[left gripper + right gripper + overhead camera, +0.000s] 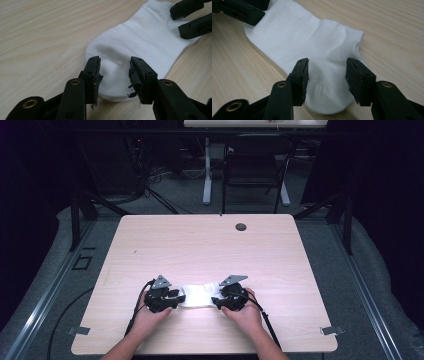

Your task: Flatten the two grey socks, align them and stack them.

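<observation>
A white ankle sock (196,296) lies flat on the wooden table (200,240) near its front edge, between my two grippers. My left gripper (181,296) is at the sock's left end; in the left gripper view its jaws (115,72) stand apart on either side of the rounded end of the sock (140,42), pads clear of the cloth. My right gripper (214,301) is at the other end; in the right gripper view its jaws (327,75) straddle that end of the sock (294,32) with gaps on both sides. Both are open and low over the table.
A round cable hole (241,226) sits near the table's far edge. Beyond the table stand a black chair (252,170) and a white desk leg (207,170), with cables on the floor. Bare wood stretches across the table's middle and back.
</observation>
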Tool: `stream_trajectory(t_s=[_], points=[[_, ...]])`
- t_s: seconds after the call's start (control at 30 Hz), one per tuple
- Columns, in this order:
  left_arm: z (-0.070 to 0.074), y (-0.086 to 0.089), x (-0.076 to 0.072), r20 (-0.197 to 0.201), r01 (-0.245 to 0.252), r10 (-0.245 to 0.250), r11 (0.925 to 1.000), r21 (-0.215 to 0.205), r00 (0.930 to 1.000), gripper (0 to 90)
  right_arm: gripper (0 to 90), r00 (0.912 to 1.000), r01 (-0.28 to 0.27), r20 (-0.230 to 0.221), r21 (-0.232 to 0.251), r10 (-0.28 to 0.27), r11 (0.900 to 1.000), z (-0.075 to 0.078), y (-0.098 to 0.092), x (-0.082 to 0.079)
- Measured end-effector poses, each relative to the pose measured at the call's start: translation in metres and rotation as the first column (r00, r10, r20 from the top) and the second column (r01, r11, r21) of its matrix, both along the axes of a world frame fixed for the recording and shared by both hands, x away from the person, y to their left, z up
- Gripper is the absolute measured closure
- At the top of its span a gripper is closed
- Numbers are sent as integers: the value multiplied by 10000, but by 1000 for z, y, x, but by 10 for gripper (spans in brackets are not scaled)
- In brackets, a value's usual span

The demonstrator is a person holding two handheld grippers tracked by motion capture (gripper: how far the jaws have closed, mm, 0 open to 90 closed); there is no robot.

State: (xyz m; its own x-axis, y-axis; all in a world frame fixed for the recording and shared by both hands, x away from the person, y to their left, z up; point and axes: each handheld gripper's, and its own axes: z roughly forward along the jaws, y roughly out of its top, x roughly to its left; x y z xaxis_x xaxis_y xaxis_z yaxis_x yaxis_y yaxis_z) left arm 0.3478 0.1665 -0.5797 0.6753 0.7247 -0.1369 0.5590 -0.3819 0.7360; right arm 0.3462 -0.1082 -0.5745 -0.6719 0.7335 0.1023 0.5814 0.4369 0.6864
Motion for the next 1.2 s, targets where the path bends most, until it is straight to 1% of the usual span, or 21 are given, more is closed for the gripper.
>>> stream_trajectory(t_s=[0.07, 0.2, 0.27, 0.33, 0.37, 0.47, 0.5, 0.6, 0.73, 0.83, 0.87, 1.0, 1.03, 1.13, 1.17, 1.2], points=[[1, 0, -1, -46, -104, 104, 9999, -114, 9999, 577, 512, 10000, 21, -20, -4, -21, 10000, 1, 0, 0], [7, 0, -1, -58, -118, 117, 9999, -113, 9999, 530, 504, 10000, 36, 23, -1, -36, 10000, 4, 1, -2], [12, 1, -2, 82, -136, 137, 9997, -202, 9999, 513, 498, 10000, -3, 73, -53, 3, 10000, 8, 0, -4], [17, 2, -4, 222, -118, 124, 9996, -255, 9997, 500, 491, 9998, 33, 171, 27, -34, 10000, 12, -1, -6], [19, 3, -5, 288, -117, 123, 9997, -203, 9995, 497, 488, 9998, 30, 213, -10, -30, 10000, 13, -1, -7], [24, 5, -9, 367, -133, 142, 9996, -267, 9992, 494, 472, 9992, 24, 390, 58, -26, 10000, 22, -3, -11], [26, 6, -10, 396, -137, 149, 9994, -302, 9991, 493, 467, 9992, -15, 394, 13, 15, 10000, 24, -3, -13], [30, 9, -13, 366, -160, 169, 9996, -232, 9992, 489, 463, 9985, -57, 550, 27, 55, 10000, 31, -5, -19], [37, 14, -19, 319, -204, 215, 9992, -343, 9993, 483, 461, 9974, -42, 714, -34, 44, 10000, 39, -9, -29], [40, 19, -25, 348, -223, 234, 9992, -317, 9991, 482, 461, 9976, 58, 692, -30, -55, 10000, 42, -13, -35], [41, 21, -26, 345, -201, 212, 9993, -318, 9992, 482, 462, 9975, 66, 703, -108, -58, 9999, 44, -16, -38], [43, 27, -35, 311, -235, 249, 9988, -437, 9992, 481, 462, 9966, 195, 801, -102, -186, 9998, 44, -24, -49], [43, 29, -37, 331, -223, 236, 9990, -384, 9992, 480, 462, 9965, 217, 803, -83, -210, 9997, 44, -26, -52], [42, 36, -44, 288, -185, 197, 9989, -429, 9994, 480, 462, 9969, 232, 748, -103, -224, 9997, 43, -32, -60], [41, 37, -46, 249, -195, 206, 9988, -458, 9995, 479, 462, 9969, 316, 726, 16, -316, 9995, 43, -33, -63], [40, 39, -48, 211, -217, 228, 9986, -473, 9995, 479, 462, 9973, 303, 673, -3, -302, 9995, 42, -35, -65]])
